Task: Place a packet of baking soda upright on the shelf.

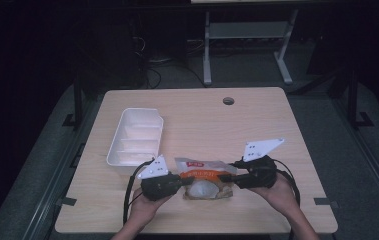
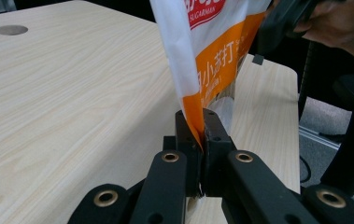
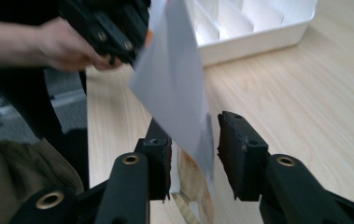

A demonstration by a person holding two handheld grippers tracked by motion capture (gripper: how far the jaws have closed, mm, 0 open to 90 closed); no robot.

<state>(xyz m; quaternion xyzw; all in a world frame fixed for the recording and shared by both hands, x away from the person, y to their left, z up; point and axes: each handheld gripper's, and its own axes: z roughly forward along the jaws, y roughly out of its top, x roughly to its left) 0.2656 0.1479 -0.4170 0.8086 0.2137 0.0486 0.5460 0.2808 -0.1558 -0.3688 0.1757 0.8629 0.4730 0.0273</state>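
We hold a snack bag between our two grippers, above the near part of the table.

Our left gripper [image 2: 201, 135] has its jaws closed on the orange and white snack bag [image 1: 204, 179] at the left edge. Our right gripper [image 3: 194, 156] has its jaws apart, with the other edge of the bag between them. A white divided tray [image 1: 136, 140] stands near, on the wooden table [image 1: 257, 115], to the left behind the bag.
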